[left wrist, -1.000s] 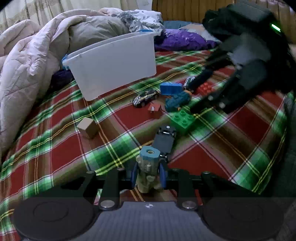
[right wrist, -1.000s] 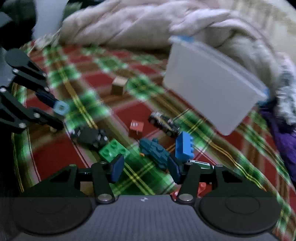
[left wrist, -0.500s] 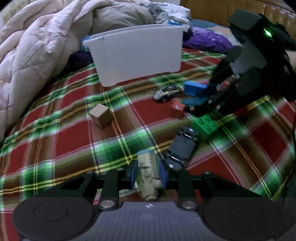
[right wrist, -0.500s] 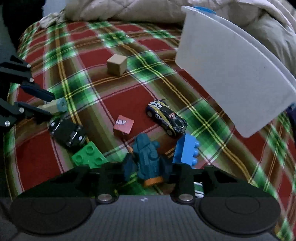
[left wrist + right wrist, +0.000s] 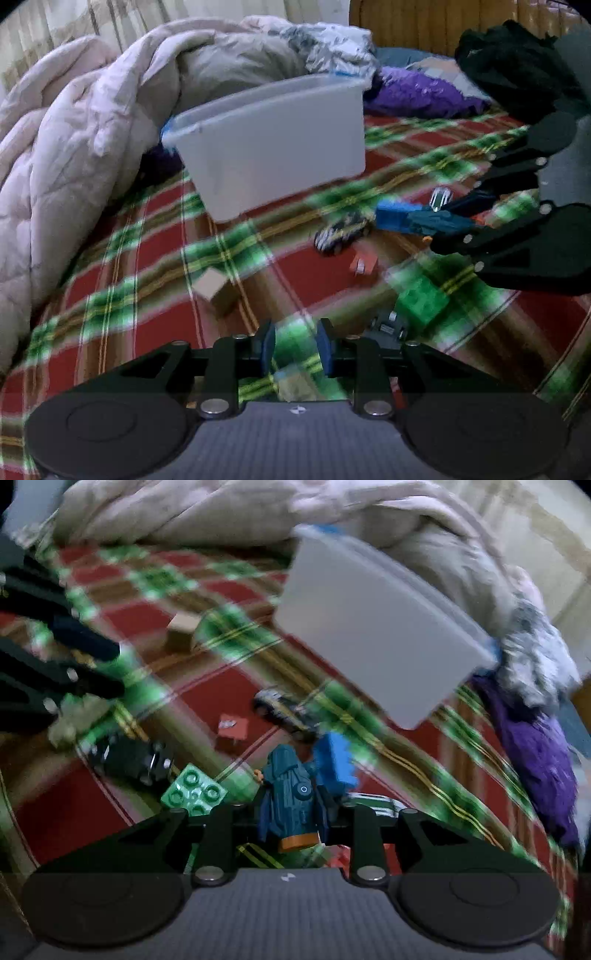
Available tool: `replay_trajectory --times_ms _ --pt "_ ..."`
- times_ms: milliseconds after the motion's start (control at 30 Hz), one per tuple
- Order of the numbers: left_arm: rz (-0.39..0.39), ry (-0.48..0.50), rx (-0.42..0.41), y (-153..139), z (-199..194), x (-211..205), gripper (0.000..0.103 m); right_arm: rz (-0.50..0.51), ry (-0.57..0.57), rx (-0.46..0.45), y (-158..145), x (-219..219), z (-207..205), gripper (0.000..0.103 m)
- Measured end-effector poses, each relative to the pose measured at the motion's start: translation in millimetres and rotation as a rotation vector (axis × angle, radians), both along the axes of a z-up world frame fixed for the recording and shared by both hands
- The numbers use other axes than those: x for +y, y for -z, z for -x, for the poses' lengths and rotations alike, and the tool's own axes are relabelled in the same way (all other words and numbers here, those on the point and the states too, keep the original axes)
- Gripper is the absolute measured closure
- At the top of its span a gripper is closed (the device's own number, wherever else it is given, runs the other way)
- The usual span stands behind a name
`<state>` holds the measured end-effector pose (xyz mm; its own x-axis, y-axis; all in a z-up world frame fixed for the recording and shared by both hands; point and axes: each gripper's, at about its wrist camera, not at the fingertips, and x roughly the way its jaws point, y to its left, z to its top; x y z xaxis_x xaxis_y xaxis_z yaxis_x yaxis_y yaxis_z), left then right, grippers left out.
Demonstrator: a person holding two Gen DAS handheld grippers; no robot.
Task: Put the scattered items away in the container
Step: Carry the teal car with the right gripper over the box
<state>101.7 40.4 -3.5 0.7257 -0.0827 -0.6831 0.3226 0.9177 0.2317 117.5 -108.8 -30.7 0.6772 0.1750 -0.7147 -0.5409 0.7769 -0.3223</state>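
Lifted now, right tongs [image 5: 290, 808] clamp the teal toy [image 5: 291, 794]; left tongs [image 5: 294, 347] pinch a beige figure [image 5: 293, 384].

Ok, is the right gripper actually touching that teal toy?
Touching. The right wrist view shows the right gripper shut on the teal toy, a blue pad pressed against each of its sides.

bed [image 5: 147, 254], red-green plaid cover | on it: white bin [image 5: 273, 147], wooden cube [image 5: 214, 291], striped toy car [image 5: 341, 232], green brick [image 5: 194, 794], black car [image 5: 133, 762], rumpled quilt [image 5: 74, 155]

Dim, motion-blurred (both views), fisheye-warped edges
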Motion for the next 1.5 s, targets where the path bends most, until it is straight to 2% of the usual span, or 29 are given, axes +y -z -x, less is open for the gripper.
replay_trajectory --times_ms 233,333,500,600,733,900,1100,1200,1300,1400,1500 --pt "0.043 -0.022 -0.078 -34.0 -14.9 -13.1 0.075 -0.146 0.154 -0.135 -39.8 -7.0 15.6 0.075" --pt "0.056 -0.032 -0.083 -35.2 -23.0 -19.0 0.075 -0.17 0.193 -0.112 -35.8 -4.9 8.2 0.075" --pt "0.053 -0.021 -0.081 -32.5 -35.0 -27.4 0.075 -0.183 0.188 -0.048 -24.4 -5.9 0.9 0.075" --pt "0.029 -0.012 -0.097 -36.7 -42.0 -29.8 0.075 -0.2 0.179 -0.067 -34.4 -8.6 -1.2 0.075" --pt "0.017 -0.018 -0.128 -51.4 -59.8 -26.9 0.075 -0.222 0.183 -0.14 -60.2 -13.8 -12.5 0.075" --pt "0.045 -0.042 -0.187 -83.0 -90.9 -23.4 0.075 -0.258 0.189 -0.237 -93.6 -17.0 -39.6 0.074" --pt "0.068 -0.063 -0.26 -113.6 -133.3 -25.7 0.075 -0.263 0.199 -0.314 -114.8 -12.1 -82.6 0.074" --pt "0.063 -0.06 -0.275 -117.0 -154.6 -27.9 0.075 -0.281 0.182 -0.307 -119.4 -9.4 -103.2 0.074" --pt "0.055 -0.069 -0.286 -114.6 -174.3 -29.0 0.075 -0.345 0.168 -0.27 -121.7 -9.6 -124.2 0.074" --pt "0.041 -0.07 -0.277 -106.7 -198.0 -30.3 0.075 -0.287 0.166 -0.295 -112.2 -2.6 -144.7 0.074" --pt "0.045 -0.08 -0.267 -100.0 -219.6 -26.8 0.075 -0.276 0.16 -0.27 -100.3 -0.4 -166.0 0.074"
